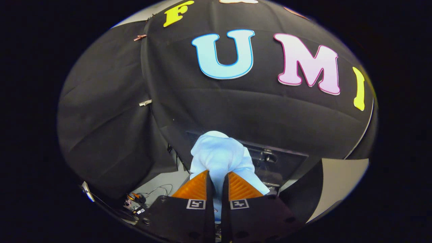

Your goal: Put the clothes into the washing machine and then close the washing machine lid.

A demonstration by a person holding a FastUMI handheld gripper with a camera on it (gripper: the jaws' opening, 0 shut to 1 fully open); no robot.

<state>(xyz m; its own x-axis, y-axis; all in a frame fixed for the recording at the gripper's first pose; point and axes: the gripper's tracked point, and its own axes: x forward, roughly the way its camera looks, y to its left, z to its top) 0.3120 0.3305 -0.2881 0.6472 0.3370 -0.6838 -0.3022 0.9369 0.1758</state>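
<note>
— Garment? 
— Pale blue cloth (219,157), bunched, pinched between both fingers and bulging up just ahead of the tips; some trailing down between them too.

— Claw? 
— Gripper (217,177) narrowed tight, both fingers pressing the cloth.

— Beyond it? 
— Dark panel with a handle-like fitting (270,158), just behind and right of the cloth; cannot tell which part of the machine. Black booth cloth (111,111) far behind and to the left.

— Near left? 
— Tangle of wires (141,199) on a pale surface.
</note>
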